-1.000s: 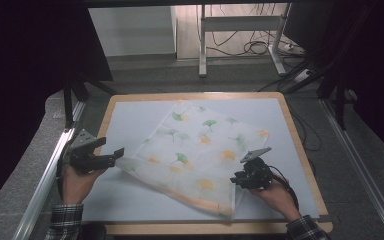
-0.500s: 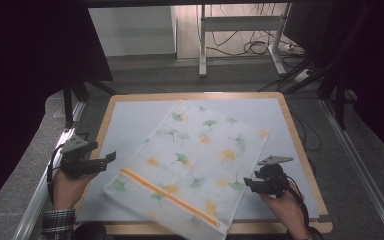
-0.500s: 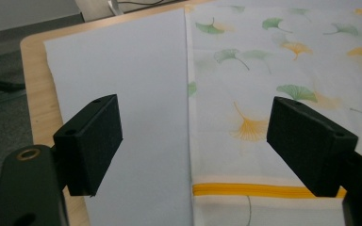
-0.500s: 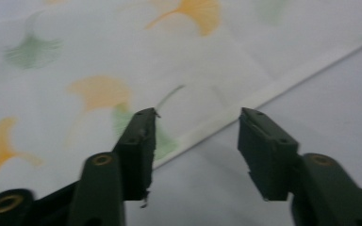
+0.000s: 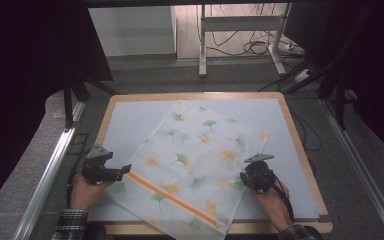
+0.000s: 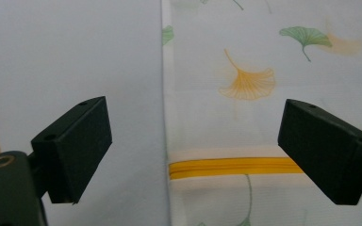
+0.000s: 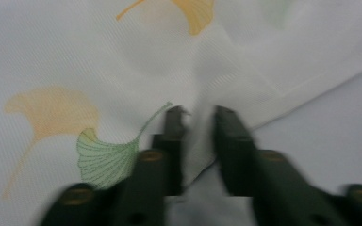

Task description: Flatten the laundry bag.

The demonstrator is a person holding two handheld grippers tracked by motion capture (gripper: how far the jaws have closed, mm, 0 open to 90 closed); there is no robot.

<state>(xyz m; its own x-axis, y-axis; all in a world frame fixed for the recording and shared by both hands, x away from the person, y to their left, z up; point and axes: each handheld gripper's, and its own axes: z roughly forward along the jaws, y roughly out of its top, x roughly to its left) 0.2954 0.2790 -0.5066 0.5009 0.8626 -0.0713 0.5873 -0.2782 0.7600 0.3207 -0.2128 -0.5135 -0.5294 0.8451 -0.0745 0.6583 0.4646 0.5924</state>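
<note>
White cloth (image 5: 195,162) printed with green and orange ginkgo leaves lies flat mid-bench (image 5: 130,120), skewed, its orange stripe running toward 5 o'clock. Right gripper (image 5: 252,176), at the cloth's 4 o'clock edge, has its jaws nearly closed, pinching a raised fold, likely to pull it. Left gripper (image 5: 122,170) waits at 8 o'clock, jaws spread.

White cloth (image 5: 195,165), printed with green and orange ginkgo leaves, one orange stripe (image 5: 172,198) across near end. Spread flat, set diagonally on the pale blue worktop (image 5: 130,122). Near corner hangs over the worktop's front edge. Slight pucker at its right edge.
</note>
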